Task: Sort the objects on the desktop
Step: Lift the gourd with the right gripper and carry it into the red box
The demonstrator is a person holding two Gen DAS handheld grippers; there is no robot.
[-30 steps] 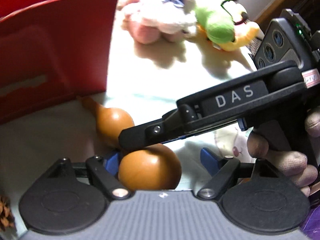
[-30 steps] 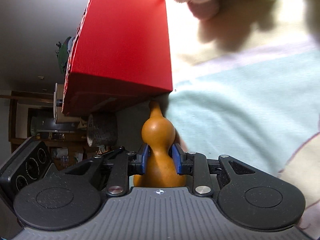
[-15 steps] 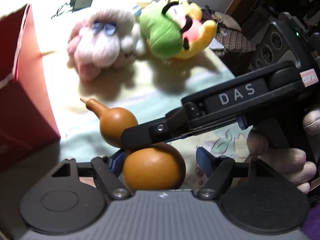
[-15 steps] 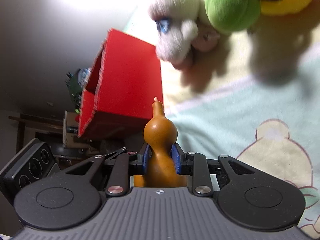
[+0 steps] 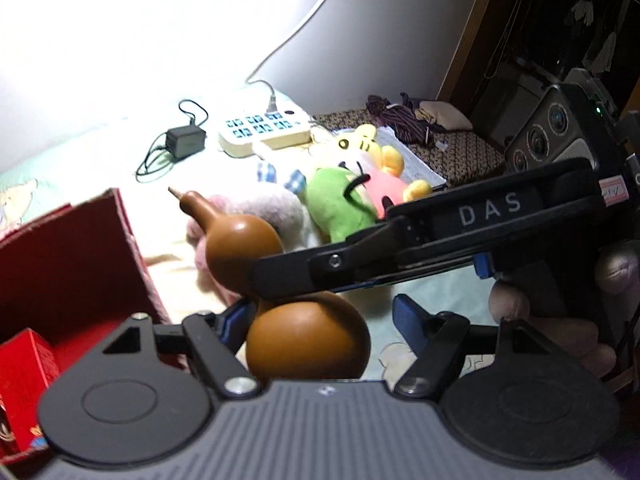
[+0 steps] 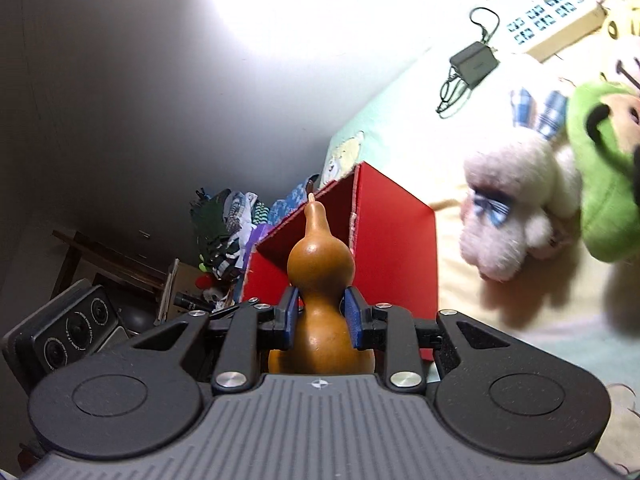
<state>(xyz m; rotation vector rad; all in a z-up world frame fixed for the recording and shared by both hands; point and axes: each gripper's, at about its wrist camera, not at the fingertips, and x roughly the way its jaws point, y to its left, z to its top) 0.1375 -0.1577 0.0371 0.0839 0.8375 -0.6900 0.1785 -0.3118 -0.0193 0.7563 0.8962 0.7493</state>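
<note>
- My right gripper (image 6: 320,318) is clamped on the brown gourd (image 6: 320,304) at its waist, both blue pads (image 6: 289,316) pressed against it, stem pointing forward and up.
- In my left wrist view the right gripper (image 5: 280,276) comes in from the right, laid across in front of my left one; my gloved right hand (image 5: 560,320) wraps its handle at the far right.
- My left gripper (image 5: 320,316) is spread wide; the gourd's (image 5: 304,340) lower bulb sits between its blue pads (image 5: 408,316), near the left pad, clear gap to the right one. Can't tell if the left pad touches.
- Gourd is held up off the cloth, just right of the open red box (image 5: 72,264) in the left view.
- Red box (image 6: 384,248) is right ahead of my right gripper, behind the gourd.
- A smaller red carton (image 5: 22,376) lies inside the box.
- Plush toys ahead: pale fluffy one (image 6: 516,200), green-yellow one (image 5: 348,196) beside it.
- Further ahead: white power strip (image 5: 266,130), black adapter (image 5: 185,142) with its cable.
</note>
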